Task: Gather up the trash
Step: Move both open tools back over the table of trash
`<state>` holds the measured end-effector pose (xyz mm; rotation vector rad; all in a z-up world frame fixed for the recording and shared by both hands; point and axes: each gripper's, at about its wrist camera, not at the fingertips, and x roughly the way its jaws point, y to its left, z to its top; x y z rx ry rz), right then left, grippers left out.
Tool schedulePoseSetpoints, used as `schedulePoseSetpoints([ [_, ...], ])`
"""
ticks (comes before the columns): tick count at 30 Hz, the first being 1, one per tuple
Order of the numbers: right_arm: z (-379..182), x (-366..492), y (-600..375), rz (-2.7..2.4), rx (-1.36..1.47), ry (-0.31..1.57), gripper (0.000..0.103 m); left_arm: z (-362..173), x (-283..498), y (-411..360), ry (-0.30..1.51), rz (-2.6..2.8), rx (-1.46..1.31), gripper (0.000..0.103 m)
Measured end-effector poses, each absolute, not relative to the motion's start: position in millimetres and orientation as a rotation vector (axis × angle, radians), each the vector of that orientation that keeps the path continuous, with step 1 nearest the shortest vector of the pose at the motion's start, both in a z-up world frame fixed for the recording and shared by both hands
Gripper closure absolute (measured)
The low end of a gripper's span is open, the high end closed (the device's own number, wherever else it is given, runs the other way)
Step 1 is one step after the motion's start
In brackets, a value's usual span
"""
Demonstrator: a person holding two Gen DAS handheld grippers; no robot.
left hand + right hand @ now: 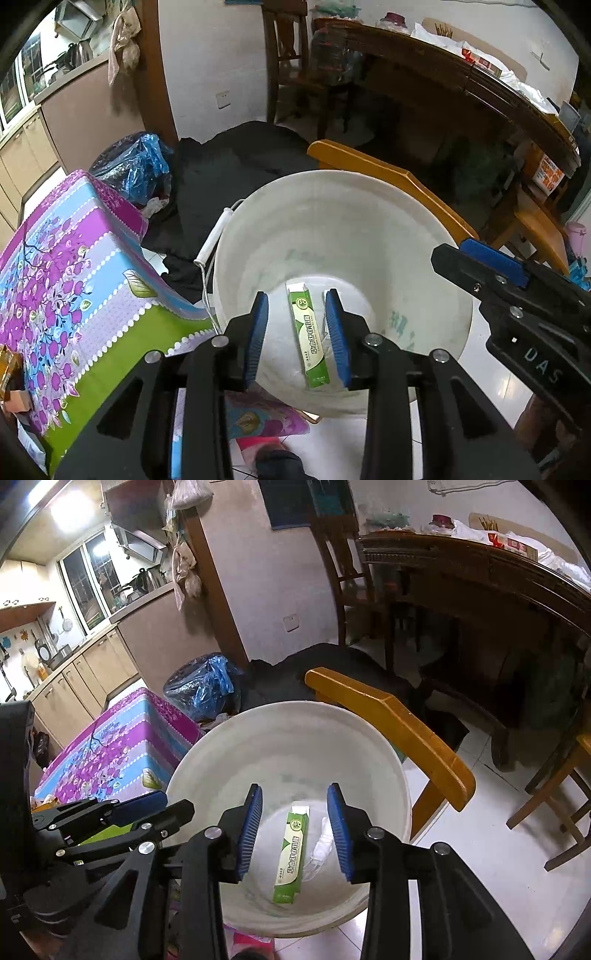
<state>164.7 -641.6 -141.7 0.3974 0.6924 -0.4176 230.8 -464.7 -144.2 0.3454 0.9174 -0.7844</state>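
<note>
A white plastic bucket (369, 206) stands on the floor beside the table; it also shows in the right wrist view (258, 738). On its bottom lie a green and white carton (309, 332) and a crumpled white wrapper (320, 843); the carton shows in the right wrist view too (291, 853). My left gripper (298, 339) is open and empty above the bucket. My right gripper (295, 834) is open and empty above the bucket. The right gripper also shows at the right of the left wrist view (491, 269), and the left gripper shows at the left of the right wrist view (129, 819).
A table with a purple, blue and green flowered cloth (74, 280) stands left of the bucket. A yellow wooden chair back (388, 177) is behind it. A bin with a blue bag (136, 166) stands further back. A dark wooden table (480, 576) fills the right.
</note>
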Motion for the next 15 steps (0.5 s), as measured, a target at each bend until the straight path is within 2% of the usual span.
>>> schedulePoseSetpoints([
  [9,-138.0,159.7,-638.5,-0.425,0.39,0.683,0.065,-141.5,229.7,-462.4,0.906,-0.787,0.347,0.072],
  [12,-118.3,145.9,-622.7,-0.456,0.326,0.597,0.063,-135.6,227.3,-450.7,0.881,-0.782,0.339,0.068],
  [13,-110.0,140.1,-613.9,-0.452,0.302,0.558,0.061,-129.4,225.6,-436.7,0.85,-0.778,0.328,0.067],
  [15,-88.7,123.0,-581.4,-0.422,0.235,0.446,0.044,-118.9,223.2,-408.6,0.805,-0.77,0.306,0.061],
])
